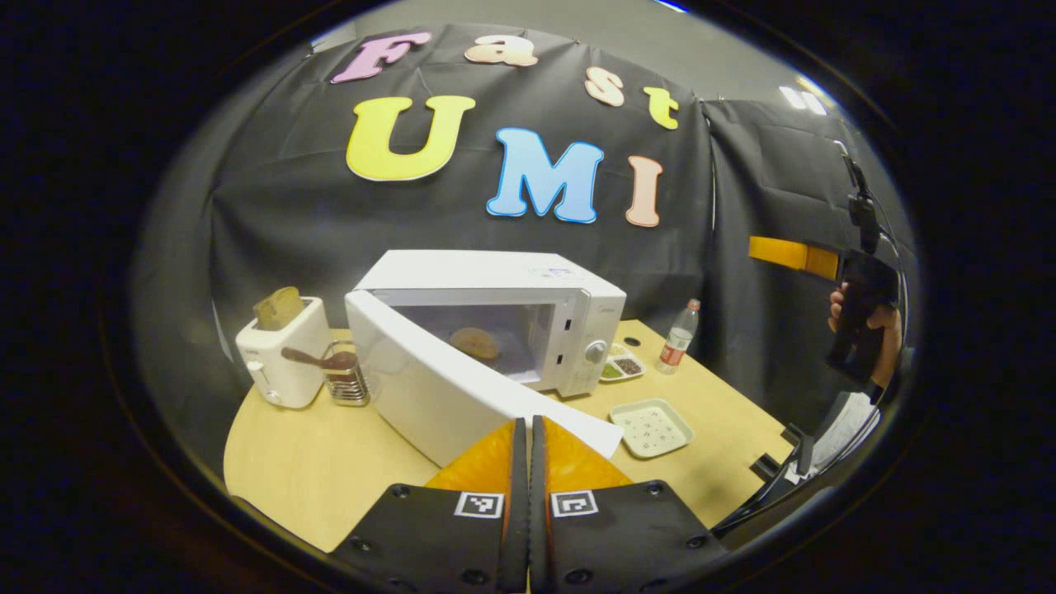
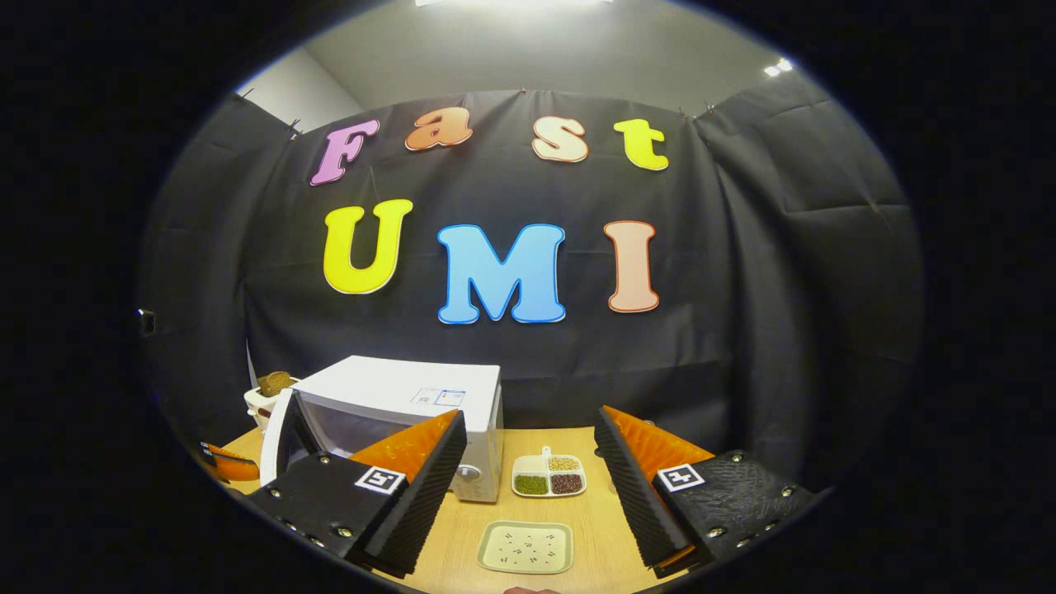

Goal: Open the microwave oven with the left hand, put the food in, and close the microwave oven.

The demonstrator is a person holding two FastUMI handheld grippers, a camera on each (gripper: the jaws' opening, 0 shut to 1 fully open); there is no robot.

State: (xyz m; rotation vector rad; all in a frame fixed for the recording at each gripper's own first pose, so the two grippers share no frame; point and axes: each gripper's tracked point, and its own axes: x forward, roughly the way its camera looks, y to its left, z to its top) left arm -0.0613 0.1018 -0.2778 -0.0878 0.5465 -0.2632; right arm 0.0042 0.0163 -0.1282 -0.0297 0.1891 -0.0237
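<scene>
Left tool [image 1: 528, 462] pinched closed, empty, at the edge of the half-open microwave door [image 1: 437, 396], likely to push it shut. Food [image 1: 474, 341] sits inside. Right tool [image 2: 528, 478] gapes wide, empty, held clear.

- Light comes from overhead: in my right gripper view a bright ceiling strip [image 2: 511, 2] glares white at the top edge, and smaller lamps [image 2: 778, 68] burn out at upper right.
- The booth reads dim overall; the black cloth swallows light, while the white microwave oven [image 1: 495, 318] and pale worktop [image 1: 330, 462] stand out brightly.
- The oven's open door [image 1: 437, 400] casts a soft shadow onto the worktop.
- The fisheye bends straight lines hard near the rim, and both views darken there.
- Focus is fairly crisp in the middle; my left hand-held gripper [image 1: 528, 462], close to the lens, looks softer.
</scene>
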